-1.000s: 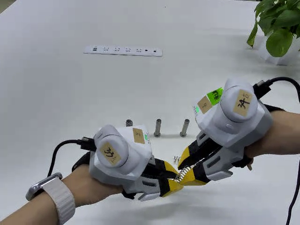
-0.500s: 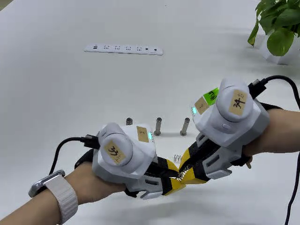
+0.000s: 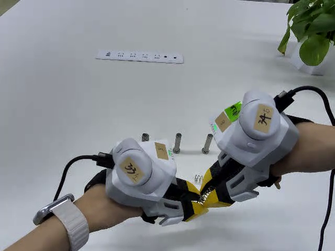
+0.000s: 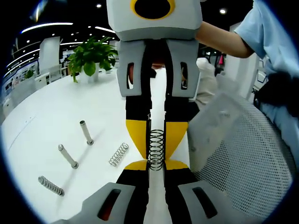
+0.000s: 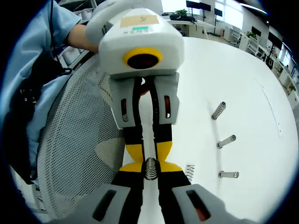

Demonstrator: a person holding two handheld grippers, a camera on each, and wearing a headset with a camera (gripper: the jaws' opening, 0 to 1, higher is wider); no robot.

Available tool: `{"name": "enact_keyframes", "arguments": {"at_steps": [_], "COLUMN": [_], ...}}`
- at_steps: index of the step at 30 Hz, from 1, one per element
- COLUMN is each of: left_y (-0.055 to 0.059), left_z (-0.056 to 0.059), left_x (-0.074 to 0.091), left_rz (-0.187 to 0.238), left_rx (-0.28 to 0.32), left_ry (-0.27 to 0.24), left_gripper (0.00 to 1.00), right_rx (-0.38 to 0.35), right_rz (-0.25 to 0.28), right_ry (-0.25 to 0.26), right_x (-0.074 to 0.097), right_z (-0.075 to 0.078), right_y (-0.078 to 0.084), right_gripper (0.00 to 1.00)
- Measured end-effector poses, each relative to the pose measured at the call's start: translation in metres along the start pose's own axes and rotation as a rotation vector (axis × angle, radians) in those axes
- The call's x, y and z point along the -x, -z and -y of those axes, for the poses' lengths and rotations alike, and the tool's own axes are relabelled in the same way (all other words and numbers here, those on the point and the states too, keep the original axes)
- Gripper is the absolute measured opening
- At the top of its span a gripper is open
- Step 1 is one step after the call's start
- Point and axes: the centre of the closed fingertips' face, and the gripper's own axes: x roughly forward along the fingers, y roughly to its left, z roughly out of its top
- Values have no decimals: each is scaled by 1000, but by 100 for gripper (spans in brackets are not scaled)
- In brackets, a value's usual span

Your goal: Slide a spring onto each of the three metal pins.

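Where the two claws meet tip to tip just above the white table (image 3: 63,115), a small coil is caught between them. The left claw (image 4: 156,169) has its jaws drawn almost together, and they pinch the near end of the held spring (image 4: 156,147). The right claw (image 5: 150,171) faces it head-on. Its yellow-tipped jaws are clamped against the coil's sides, so the spring lies lengthwise in the slot between them, and from that claw's own camera the spring shows end-on as a ring.

Just beyond the meeting tips, off the left claw's left side, a loose spring (image 3: 198,178) lies flat on the table, touching neither claw. Farther out on that same side three metal pins stand upright in a row, apart from one another. The sprung pin (image 4: 51,185) sits closest to the left claw's body and has a coil wound around its shaft. The middle pin (image 3: 178,142) and the end pin (image 3: 208,143), which stands closest to the right claw, are both bare.

Well past the pins a white power strip (image 3: 140,56) lies flat. A potted plant (image 3: 309,26) stands away beyond the right claw's body. Behind each claw, a mesh chair back (image 5: 79,140) is near the person's blue sleeve (image 5: 42,42).
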Motion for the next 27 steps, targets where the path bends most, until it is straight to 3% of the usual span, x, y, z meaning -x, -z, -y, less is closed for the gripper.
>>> {"name": "enact_keyframes", "arguments": {"at_steps": [4, 13, 17, 27], "left_y": [-1, 3, 7, 22], "left_z": [-3, -20, -32, -56], "left_x": [3, 22, 34, 62], "left_rz": [15, 56, 88, 104], "left_rx": [35, 114, 150, 218], "left_ry": [-30, -122, -188, -364], "left_gripper": [14, 37, 47, 70], "right_rx": [-3, -2, -1, 5], "right_rz": [-3, -9, -14, -29], "right_ry": [0, 0, -1, 5], "right_x": [-1, -2, -2, 2], "right_z": [2, 5, 6, 12], "right_y": [1, 3, 4, 6], "right_gripper": [12, 12, 12, 12]}}
